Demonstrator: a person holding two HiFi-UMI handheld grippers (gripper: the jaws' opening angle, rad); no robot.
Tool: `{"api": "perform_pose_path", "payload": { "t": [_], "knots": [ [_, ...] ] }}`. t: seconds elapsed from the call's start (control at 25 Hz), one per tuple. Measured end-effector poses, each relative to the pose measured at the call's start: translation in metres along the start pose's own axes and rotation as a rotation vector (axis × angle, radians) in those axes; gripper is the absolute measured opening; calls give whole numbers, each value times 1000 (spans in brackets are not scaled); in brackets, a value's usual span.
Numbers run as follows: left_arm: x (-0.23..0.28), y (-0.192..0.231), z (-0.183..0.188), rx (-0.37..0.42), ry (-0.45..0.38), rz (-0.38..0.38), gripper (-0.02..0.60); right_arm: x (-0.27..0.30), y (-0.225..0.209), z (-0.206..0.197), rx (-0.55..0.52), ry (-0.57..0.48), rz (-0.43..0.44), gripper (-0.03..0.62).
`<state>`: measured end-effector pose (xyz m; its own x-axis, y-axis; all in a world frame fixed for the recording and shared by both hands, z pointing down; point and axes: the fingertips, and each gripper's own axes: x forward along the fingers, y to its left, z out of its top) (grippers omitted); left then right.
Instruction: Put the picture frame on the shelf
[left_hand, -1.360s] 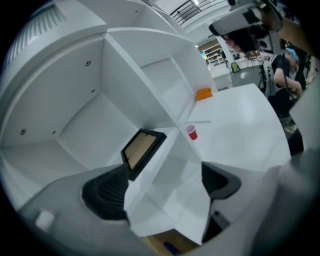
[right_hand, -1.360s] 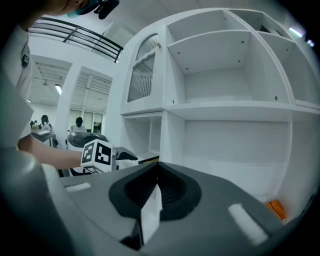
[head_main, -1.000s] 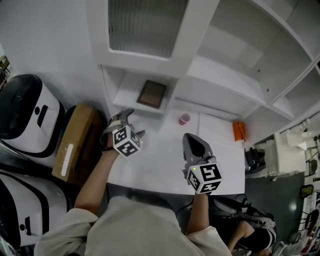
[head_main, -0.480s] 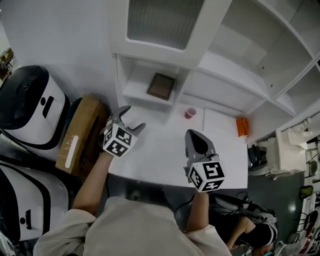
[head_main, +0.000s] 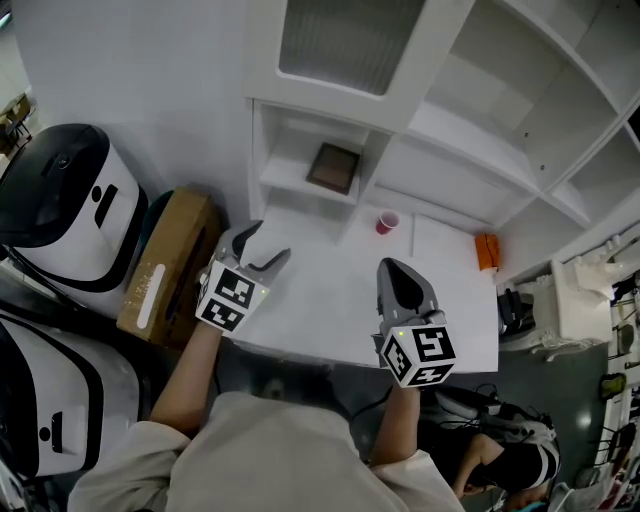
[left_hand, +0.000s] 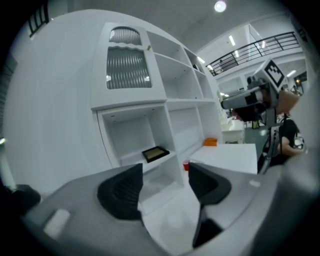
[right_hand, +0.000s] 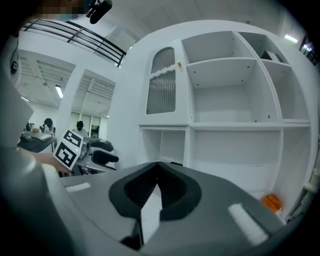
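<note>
The dark-framed picture frame (head_main: 333, 167) lies flat on the shelf board (head_main: 290, 183) of the low left cubby of the white shelf unit; the left gripper view shows the picture frame (left_hand: 155, 153) there too. My left gripper (head_main: 268, 243) hovers over the white table (head_main: 320, 305), short of that cubby. Its jaws have just been closing but still stand apart with nothing between them (left_hand: 165, 175). My right gripper (head_main: 390, 266) is over the table's middle, shut and empty (right_hand: 157, 165).
A pink cup (head_main: 387, 222) stands on the table by the shelf unit's foot. An orange object (head_main: 486, 252) lies at the far right. A cardboard box (head_main: 165, 265) and black-and-white machines (head_main: 60, 205) stand to the table's left.
My left gripper has drawn back from the cubby toward the table's near left edge, and its jaws have narrowed. The frame stays on the shelf. The right gripper shifted slightly.
</note>
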<state>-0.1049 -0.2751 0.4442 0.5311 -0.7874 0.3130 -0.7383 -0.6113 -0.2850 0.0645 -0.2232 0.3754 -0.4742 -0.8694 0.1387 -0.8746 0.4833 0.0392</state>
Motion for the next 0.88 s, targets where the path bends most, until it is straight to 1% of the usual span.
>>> {"api": "perform_pose_path", "payload": {
  "t": [0.16,0.32,0.44,0.6,0.76,0.88],
  "knots": [
    [-22,-6,15,23,-38,4,282,-10,6,3,-16,-3,-26,5],
    [-40,-16,30,34,-76,-10,275,-21,11,6,-21,-9,-46,5],
    [-54,-20,39,31,-101,-13,259,-27,15,10,-29,-17,-56,5],
    [-69,-25,47,27,-132,-12,255,-34,20,13,-29,-22,-67,5],
    [-79,-28,51,27,-148,-19,224,-39,26,10,-30,-15,-65,5],
    [-86,-29,54,23,-165,-19,168,-42,27,9,-48,-4,-68,5]
  ]
}}
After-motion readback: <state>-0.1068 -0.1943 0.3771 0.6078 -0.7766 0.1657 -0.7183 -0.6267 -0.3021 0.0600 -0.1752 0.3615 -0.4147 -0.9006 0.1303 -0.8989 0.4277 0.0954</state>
